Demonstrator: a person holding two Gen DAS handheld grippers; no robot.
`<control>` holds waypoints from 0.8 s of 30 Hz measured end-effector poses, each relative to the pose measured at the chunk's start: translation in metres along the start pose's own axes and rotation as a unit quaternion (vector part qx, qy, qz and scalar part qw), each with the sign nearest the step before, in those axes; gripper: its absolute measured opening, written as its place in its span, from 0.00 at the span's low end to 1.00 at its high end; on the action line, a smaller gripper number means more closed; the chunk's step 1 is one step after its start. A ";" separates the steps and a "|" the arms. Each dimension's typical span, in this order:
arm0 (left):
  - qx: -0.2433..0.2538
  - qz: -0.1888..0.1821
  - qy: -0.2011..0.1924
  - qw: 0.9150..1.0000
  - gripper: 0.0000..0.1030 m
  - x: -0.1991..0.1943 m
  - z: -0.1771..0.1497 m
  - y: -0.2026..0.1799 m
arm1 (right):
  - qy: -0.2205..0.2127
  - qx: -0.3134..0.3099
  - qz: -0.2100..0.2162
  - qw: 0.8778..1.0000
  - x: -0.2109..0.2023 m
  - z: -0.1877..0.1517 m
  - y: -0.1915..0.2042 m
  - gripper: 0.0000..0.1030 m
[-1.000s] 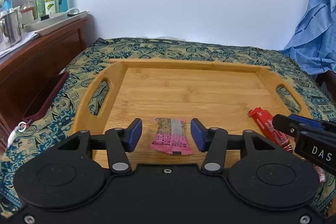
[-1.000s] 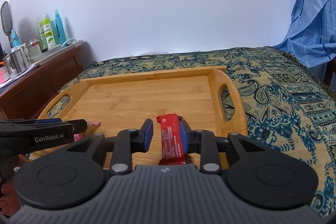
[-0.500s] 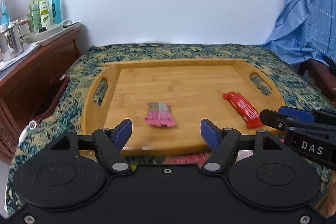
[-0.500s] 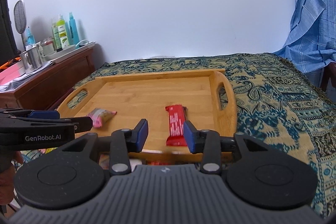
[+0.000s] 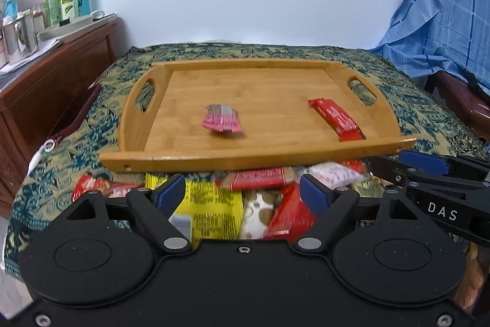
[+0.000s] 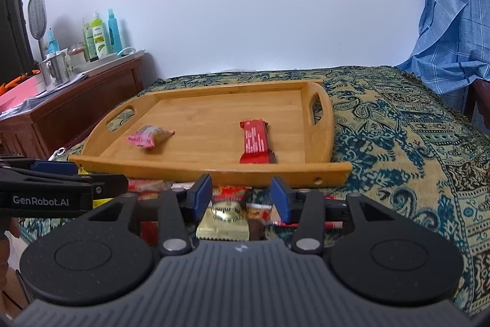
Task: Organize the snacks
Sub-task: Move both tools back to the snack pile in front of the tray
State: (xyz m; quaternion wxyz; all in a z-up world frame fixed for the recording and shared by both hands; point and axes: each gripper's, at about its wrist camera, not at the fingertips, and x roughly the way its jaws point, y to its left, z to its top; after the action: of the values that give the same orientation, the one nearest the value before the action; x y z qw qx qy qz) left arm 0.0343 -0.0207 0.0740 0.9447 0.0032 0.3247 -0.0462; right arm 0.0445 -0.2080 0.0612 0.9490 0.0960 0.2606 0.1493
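A wooden tray lies on the patterned cloth. On it rest a pink snack packet at the left and a red snack bar at the right. In front of the tray lies a pile of loose snacks: yellow, red, white and gold wrappers. My left gripper hovers over this pile, jaws opening, nothing between them. My right gripper also hovers over the pile, jaws opening and holding nothing. Each gripper shows at the edge of the other's view.
A dark wooden cabinet with bottles and a metal cup stands to the left. Blue checked fabric hangs over a chair at the right. The patterned cloth stretches right of the tray.
Both grippers let go of the pink packet and the red bar on the tray, drew back toward me, and widened. The snack pile in front of the tray came into view.
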 end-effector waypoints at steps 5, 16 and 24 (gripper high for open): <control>-0.002 0.003 0.006 1.000 0.79 -0.003 -0.008 0.000 | -0.005 -0.009 0.005 1.000 -0.005 -0.009 -0.001 0.64; 0.007 -0.004 0.012 1.000 0.79 -0.005 -0.023 -0.010 | -0.003 -0.007 0.007 1.000 -0.010 -0.027 -0.007 0.65; 0.019 -0.018 0.008 1.000 0.79 -0.006 -0.030 -0.019 | -0.006 -0.016 0.002 1.000 -0.012 -0.033 -0.006 0.66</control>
State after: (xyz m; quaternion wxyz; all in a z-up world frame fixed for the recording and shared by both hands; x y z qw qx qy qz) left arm 0.0097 -0.0381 0.0543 0.9407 0.0160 0.3315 -0.0695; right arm 0.0192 -0.2144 0.0368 0.9516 0.0819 0.2521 0.1553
